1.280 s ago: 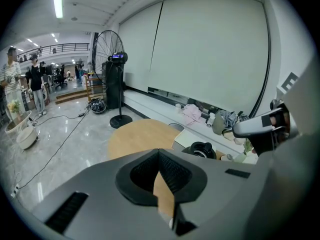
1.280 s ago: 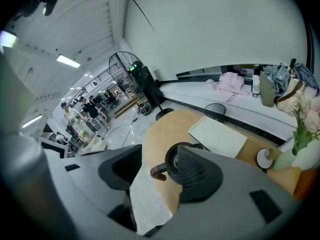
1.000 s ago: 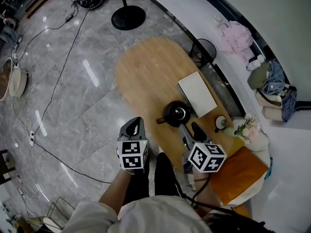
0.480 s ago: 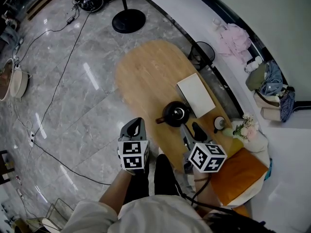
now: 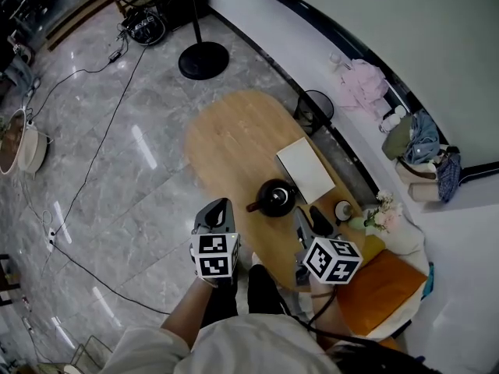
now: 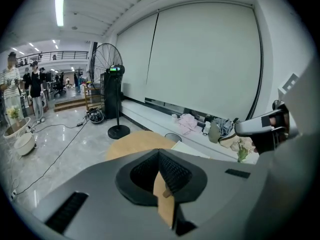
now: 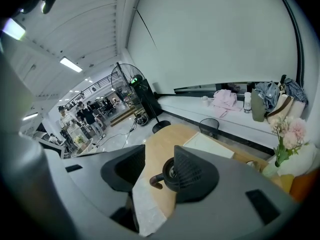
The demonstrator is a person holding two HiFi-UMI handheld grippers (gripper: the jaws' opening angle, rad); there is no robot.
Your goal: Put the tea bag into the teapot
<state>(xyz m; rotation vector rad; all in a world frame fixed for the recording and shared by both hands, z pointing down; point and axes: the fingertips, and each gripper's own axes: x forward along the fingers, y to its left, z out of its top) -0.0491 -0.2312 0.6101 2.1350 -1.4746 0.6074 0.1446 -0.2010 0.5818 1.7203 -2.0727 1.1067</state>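
Observation:
A black teapot (image 5: pixel 274 197) with its handle to the left stands in the middle of the oval wooden table (image 5: pixel 230 135). Past the right jaws it shows again, the teapot (image 7: pixel 169 173). My right gripper (image 5: pixel 307 215) hovers just near of the teapot, over the table's near edge. Its jaws (image 7: pixel 159 151) are closing, still apart, with nothing between them. My left gripper (image 5: pixel 218 209) hangs to the left, off the table's near-left edge over the floor. Its tips (image 6: pixel 158 153) meet, with nothing held. No tea bag shows in any view.
A white flat pad (image 5: pixel 306 170) lies behind the teapot. A small cup (image 5: pixel 343 209) and a vase of flowers (image 5: pixel 380 213) stand at the table's right end, by an orange cushion (image 5: pixel 382 287). A fan base (image 5: pixel 203 59), a wire bin (image 5: pixel 314 104) and floor cables surround the table.
The head view has drifted, so the table and teapot sit slightly lower and further left in the frame. Both grippers keep about the same places near the table's near edge.

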